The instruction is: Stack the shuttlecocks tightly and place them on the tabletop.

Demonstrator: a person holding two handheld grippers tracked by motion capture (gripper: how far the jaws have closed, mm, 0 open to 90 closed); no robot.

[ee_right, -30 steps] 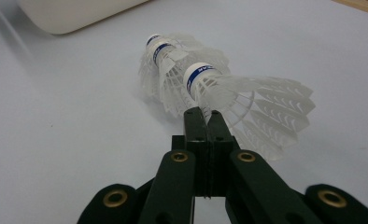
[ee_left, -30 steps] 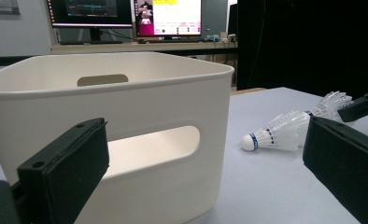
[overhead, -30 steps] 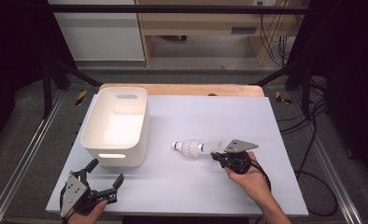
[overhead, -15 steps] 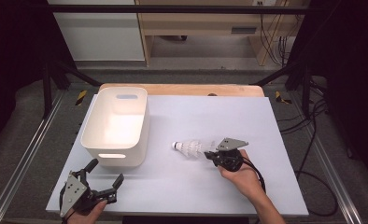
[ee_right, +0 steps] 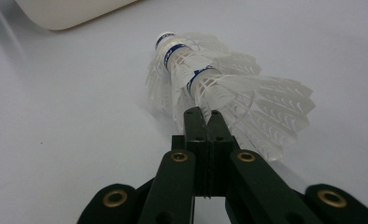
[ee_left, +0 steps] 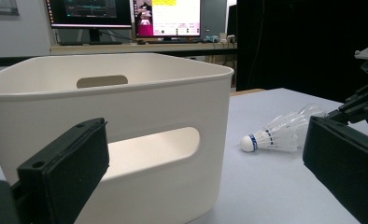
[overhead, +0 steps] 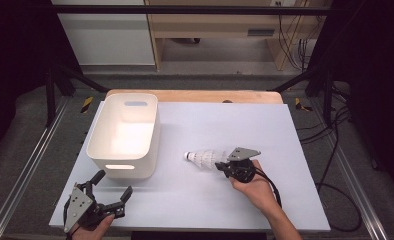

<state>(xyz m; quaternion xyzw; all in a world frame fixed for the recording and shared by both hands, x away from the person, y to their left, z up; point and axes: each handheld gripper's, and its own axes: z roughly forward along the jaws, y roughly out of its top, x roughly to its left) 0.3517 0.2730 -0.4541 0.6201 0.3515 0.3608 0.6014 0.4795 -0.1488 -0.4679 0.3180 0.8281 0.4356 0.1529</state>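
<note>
On the pale table [overhead: 285,130], our right gripper [overhead: 228,166], jaws pinched on the shuttlecocks' [overhead: 205,158] skirt beside the bin [overhead: 97,147], should lift gently; our left gripper [overhead: 107,192] waits open.

Thing: stack of shuttlecocks [overhead: 205,159], several nested one in another
Look: white feather skirts, white cork tips with blue bands
Pose: lying on its side, tip end pointing toward the white bin [overhead: 125,135]
Place: on the counter [overhead: 195,210], right of the bin, apart from it
</note>
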